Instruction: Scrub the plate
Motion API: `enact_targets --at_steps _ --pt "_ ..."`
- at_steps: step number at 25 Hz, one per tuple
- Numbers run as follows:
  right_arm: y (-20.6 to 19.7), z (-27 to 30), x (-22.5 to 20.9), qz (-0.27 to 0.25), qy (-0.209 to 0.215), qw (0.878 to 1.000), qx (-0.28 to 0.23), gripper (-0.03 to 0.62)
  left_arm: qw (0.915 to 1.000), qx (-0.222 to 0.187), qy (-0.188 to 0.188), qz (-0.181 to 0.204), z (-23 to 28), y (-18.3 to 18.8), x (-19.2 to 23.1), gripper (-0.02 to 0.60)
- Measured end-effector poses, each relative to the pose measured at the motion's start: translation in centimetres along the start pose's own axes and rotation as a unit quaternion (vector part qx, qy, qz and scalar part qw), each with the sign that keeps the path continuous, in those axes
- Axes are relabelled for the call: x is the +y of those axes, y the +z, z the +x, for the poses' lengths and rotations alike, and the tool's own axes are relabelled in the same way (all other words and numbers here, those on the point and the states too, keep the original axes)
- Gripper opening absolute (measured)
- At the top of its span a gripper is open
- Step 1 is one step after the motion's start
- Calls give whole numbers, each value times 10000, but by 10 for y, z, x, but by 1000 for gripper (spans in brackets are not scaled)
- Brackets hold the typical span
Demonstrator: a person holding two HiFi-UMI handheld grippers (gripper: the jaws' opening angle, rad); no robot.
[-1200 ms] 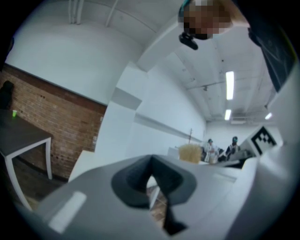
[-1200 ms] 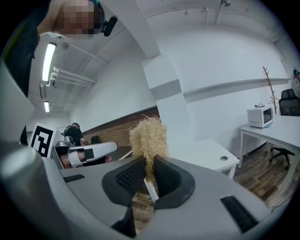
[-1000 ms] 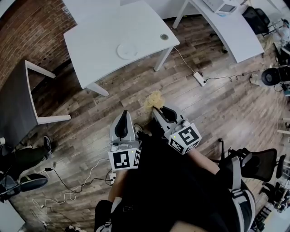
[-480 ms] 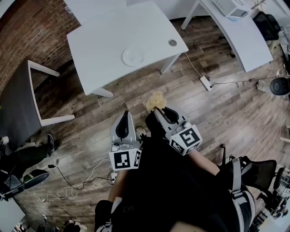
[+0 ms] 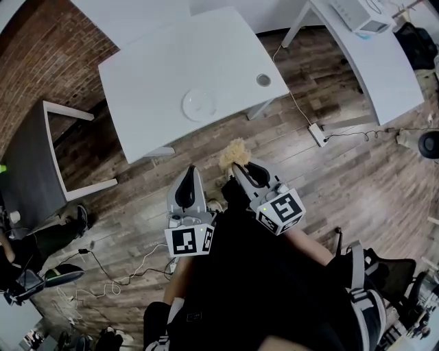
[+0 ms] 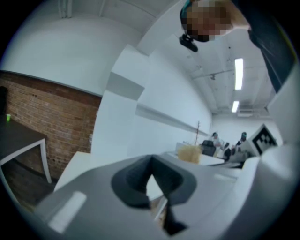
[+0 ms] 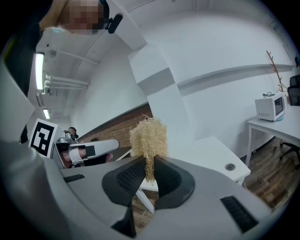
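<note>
A round white plate [image 5: 199,105] lies on the white table [image 5: 151,75], well ahead of both grippers. My right gripper [image 5: 236,166] is shut on a straw-coloured fibrous scrubber [image 5: 234,152], held in the air over the wood floor short of the table's near edge. In the right gripper view the scrubber [image 7: 149,138] stands up from between the dark pads [image 7: 131,177] of the gripper [image 7: 150,171]. My left gripper [image 5: 191,171] hangs beside it, shut with nothing in it; in its own view the gripper [image 6: 151,161] has its jaw tips touching. The plate is hidden in both gripper views.
The table has a round cable hole [image 5: 263,80] near its right corner. A second white table [image 5: 370,55] with an appliance [image 5: 360,14] stands at the upper right, a dark table [image 5: 27,158] at the left. A power strip [image 5: 318,134] and cables lie on the floor; an office chair [image 5: 384,267] is behind me.
The table and plate have slid lower in the head view, so they are closer to me. Both grippers keep the same pose, and the scrubber stays in the right one.
</note>
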State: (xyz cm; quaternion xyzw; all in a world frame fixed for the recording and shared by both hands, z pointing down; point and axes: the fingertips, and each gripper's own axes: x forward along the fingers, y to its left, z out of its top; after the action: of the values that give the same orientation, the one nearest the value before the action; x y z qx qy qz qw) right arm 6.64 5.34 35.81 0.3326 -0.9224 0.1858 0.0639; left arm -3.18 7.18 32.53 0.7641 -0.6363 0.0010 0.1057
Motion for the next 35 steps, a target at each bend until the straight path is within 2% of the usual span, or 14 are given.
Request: enact_targets --at_steps 9,18,27,35 --pt "4 23 -51 72 243 9996 129 48 9993 201 296 -59 45 -7 -2 3" --pt "9 49 -68 33 319 9990 297 48 9988 300 365 -154 72 -14 7 3" --pt "2 101 -72 8 307 9982 507 48 9989 395 211 -155 104 -22 43 3" --pt "-32 154 -81 205 153 9952 949 48 9976 600 215 -286 131 -48 83 3"
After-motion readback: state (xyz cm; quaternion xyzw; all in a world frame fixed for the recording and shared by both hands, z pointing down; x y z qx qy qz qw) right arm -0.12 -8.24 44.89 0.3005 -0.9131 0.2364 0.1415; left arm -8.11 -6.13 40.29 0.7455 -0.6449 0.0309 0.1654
